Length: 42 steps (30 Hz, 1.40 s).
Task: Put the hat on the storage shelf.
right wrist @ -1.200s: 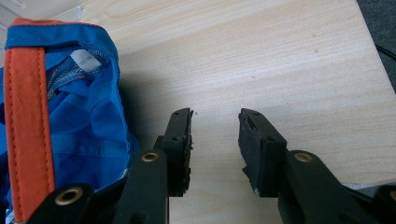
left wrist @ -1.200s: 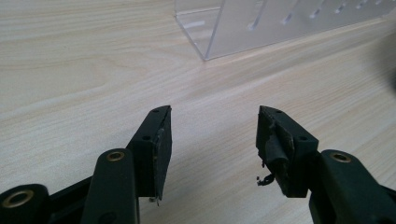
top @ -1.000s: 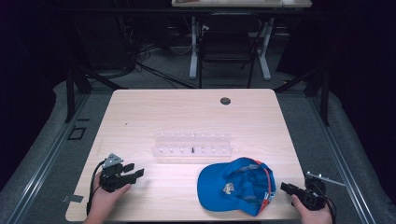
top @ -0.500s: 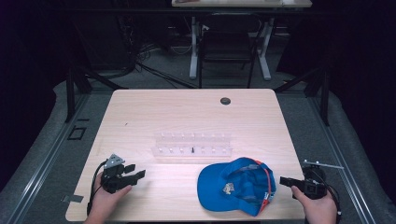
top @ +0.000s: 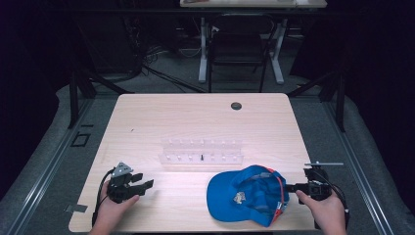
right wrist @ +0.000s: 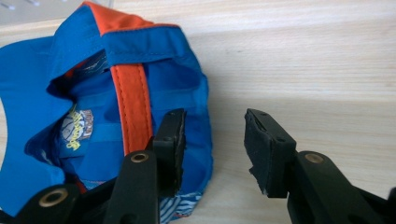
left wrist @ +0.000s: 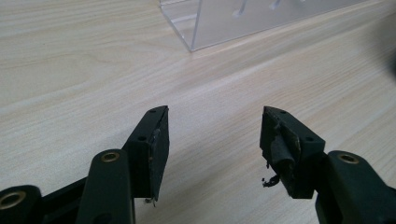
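Observation:
A blue cap (top: pixel 244 195) with an orange strap lies upside down on the wooden table (top: pixel 195 122), front right; in the right gripper view the cap (right wrist: pixel 93 93) spreads to the left, its orange strap running down the middle. My right gripper (top: pixel 292 187) points left at the cap's right edge; its jaws have just been opening and nothing is pressed between them (right wrist: pixel 212 149). One jaw hangs over the cap's rim. My left gripper (top: pixel 145 183) rests at the front left, open (left wrist: pixel 212 144) over bare wood.
A clear plastic rack (top: pixel 201 152) with small pegs stands across the table's middle; its corner (left wrist: pixel 205 23) lies ahead of the left gripper. A dark round grommet (top: pixel 236 105) sits near the far edge. A chair and desk legs stand beyond the table.
The right hand and gripper have moved up and a little inward beside the cap, and the jaws stand wider. The left hand has stayed put.

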Available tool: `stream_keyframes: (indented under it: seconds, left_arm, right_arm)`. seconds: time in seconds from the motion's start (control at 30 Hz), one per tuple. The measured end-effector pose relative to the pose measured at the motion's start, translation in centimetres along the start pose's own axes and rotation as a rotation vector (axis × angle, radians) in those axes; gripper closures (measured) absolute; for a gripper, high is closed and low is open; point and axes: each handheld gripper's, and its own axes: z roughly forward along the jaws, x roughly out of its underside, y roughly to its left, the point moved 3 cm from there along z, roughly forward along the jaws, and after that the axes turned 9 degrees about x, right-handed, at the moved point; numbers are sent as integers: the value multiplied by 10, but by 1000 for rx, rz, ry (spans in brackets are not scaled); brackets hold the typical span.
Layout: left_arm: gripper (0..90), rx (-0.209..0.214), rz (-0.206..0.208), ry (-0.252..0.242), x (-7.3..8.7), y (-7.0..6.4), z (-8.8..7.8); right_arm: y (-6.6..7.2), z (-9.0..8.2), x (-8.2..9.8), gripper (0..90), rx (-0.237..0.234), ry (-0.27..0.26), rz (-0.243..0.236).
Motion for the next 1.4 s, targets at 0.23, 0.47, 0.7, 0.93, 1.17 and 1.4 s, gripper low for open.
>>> stream_keyframes:
  seconds: [0.23,0.47,0.7,0.93,1.17,1.4]
  left_arm:
    - [428,-3,-3,4,0,1,0]
    - [428,-10,-5,8,0,1,-1]
    - [428,-12,-3,4,0,1,0]
    - [428,-14,-3,5,0,1,1]
    - [429,-15,-1,6,0,1,1]
    - [429,-18,3,6,0,1,2]
  right_arm:
    - [7,12,-1,565,-15,20,-15]
    - [9,23,-1,576,-46,52,-4]
    - [9,28,1,626,-52,76,-24]
    - [13,31,1,793,-64,98,-30]
    - [14,24,-1,874,-91,122,-9]
    - [22,12,-5,895,-107,165,-28]
